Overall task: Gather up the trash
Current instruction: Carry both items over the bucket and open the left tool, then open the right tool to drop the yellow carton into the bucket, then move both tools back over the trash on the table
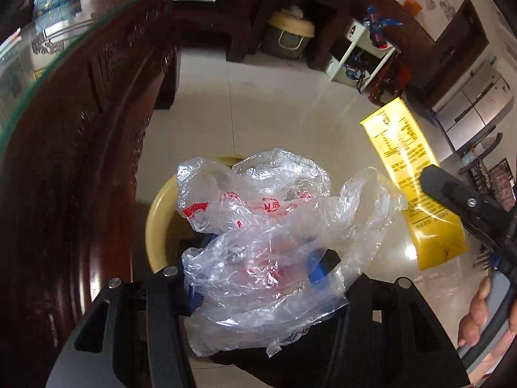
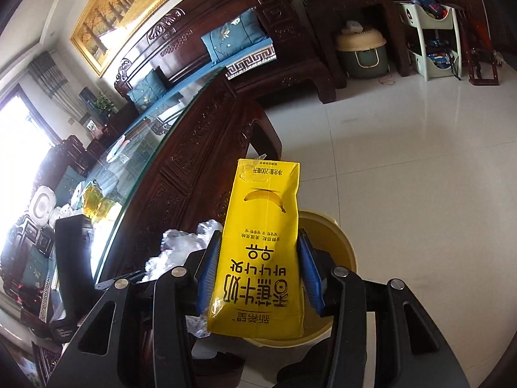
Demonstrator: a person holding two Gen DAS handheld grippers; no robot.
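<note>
The left gripper (image 1: 258, 278) is holding a crumpled clear plastic bag (image 1: 265, 226) with red print; its jaws are clamped on the bag's lower folds, and the rest of the bag is puffing out in front of them. Directly under and beyond the bag, in the left wrist view, the yellow bin (image 1: 158, 226) is standing on the tiled floor (image 1: 258, 103), just right of the dark carved wooden bench (image 1: 80, 161) with its glass top. So for this hand the bin's mouth is lying almost straight below the jaws.

The right gripper (image 2: 258, 278) is clamping a yellow milk carton (image 2: 261, 252) by its two narrow sides. The carton's long axis is running along the gripper's pointing line, with the top end far from the jaws. In the right wrist view the bin (image 2: 336, 242) is showing behind and to the right of the carton, partly hidden, so the carton is hanging over the bin's left part rather than over its centre.

I am judging that the left hand is the nearer one to a clean drop. The right hand probably needs a small shift to the right, so that the long carton is falling inside the rim.
</note>
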